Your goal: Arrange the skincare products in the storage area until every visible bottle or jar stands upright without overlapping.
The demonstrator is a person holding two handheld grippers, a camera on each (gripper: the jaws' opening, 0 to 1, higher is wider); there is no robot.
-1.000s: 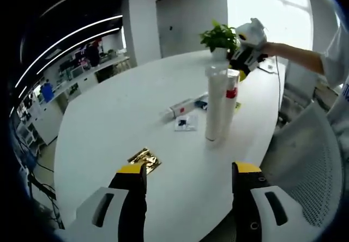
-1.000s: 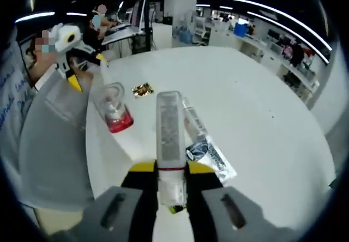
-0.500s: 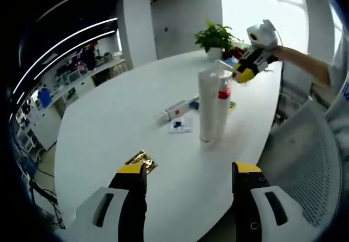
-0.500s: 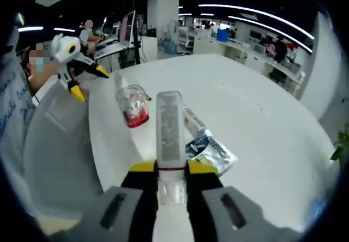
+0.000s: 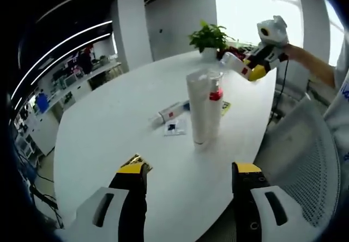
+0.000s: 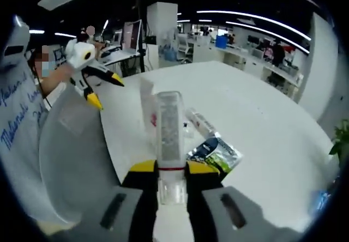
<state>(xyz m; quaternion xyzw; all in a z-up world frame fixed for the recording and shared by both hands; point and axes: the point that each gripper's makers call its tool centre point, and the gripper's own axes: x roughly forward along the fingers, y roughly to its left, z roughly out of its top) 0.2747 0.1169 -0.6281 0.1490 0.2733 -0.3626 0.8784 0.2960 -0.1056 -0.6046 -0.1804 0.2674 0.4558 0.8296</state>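
A tall white tube (image 5: 197,108) stands upright mid-table, and a clear bottle with a red part (image 5: 216,97) stands right behind it, touching or nearly so. A small tube (image 5: 169,112) and a sachet (image 5: 174,127) lie flat to their left. My left gripper (image 5: 188,170) hangs open over the near table edge, holding nothing. My right gripper (image 6: 172,168) is shut on a frosted clear bottle (image 6: 169,125), held in the air over the table. In the left gripper view the right gripper (image 5: 260,62) carries that bottle (image 5: 231,62) past the standing pair.
A gold foil packet (image 5: 137,159) lies by my left jaw tip. A potted plant (image 5: 209,35) stands at the table's far end. A mesh chair (image 5: 308,160) sits at the right table edge. The left gripper (image 6: 90,78), white tube (image 6: 146,101) and green-dark sachet (image 6: 217,152) lie ahead.
The right gripper has carried the frosted bottle up and away from the standing white tube and red-part bottle. Both views have shifted with the hands; the left gripper stays open.
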